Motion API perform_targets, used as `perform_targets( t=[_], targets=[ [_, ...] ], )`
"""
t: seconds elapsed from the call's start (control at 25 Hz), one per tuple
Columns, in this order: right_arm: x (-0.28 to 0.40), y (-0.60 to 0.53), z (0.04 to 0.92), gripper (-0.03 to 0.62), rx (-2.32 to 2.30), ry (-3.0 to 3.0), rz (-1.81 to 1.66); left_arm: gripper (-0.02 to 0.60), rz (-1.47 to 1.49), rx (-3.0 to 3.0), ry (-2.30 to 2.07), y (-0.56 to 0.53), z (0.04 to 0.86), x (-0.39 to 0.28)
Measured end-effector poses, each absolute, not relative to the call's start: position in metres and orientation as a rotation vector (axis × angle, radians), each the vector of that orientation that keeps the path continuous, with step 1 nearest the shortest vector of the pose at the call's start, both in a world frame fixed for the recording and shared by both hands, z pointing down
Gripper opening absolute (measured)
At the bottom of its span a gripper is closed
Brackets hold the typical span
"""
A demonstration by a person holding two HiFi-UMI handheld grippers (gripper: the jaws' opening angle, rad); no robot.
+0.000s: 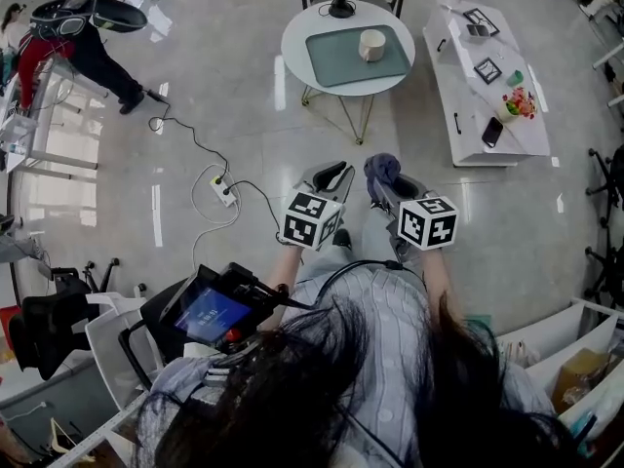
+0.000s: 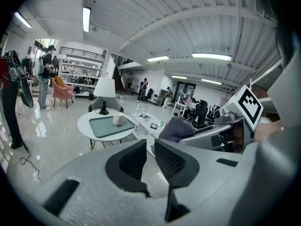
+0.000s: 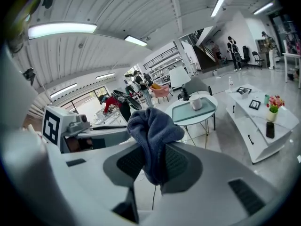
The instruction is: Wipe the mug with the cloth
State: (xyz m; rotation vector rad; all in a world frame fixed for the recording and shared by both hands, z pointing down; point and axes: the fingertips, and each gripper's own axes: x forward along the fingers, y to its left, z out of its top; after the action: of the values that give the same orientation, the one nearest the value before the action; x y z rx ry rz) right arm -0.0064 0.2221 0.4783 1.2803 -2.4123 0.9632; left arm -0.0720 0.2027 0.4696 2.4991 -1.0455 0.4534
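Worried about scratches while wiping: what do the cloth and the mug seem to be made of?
The cloth, pinched in the right claw, looks like soft blue-grey terry or fleece: fuzzy nap, limp folds. The mug on the tray looks like cream ceramic, smooth and pale, but too small to be sure.

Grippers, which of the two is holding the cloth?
The right gripper, its jaws shut on the blue-grey cloth; the left gripper has jaws slightly apart, empty.

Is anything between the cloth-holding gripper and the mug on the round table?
Nothing visible does: only floor separates the right gripper, shut on the cloth, from the table where the mug stands on a tray.
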Motion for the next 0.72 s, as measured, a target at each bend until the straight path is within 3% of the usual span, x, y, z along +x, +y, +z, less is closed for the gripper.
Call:
perform_targets(
  t=[0.72],
  targets=[
    [0.035,0.093,0.491,0.098,1.126,-2.444,0.969,0.055,0.433,2.412,-1.190,0.074,0.473,-0.031]
  ],
)
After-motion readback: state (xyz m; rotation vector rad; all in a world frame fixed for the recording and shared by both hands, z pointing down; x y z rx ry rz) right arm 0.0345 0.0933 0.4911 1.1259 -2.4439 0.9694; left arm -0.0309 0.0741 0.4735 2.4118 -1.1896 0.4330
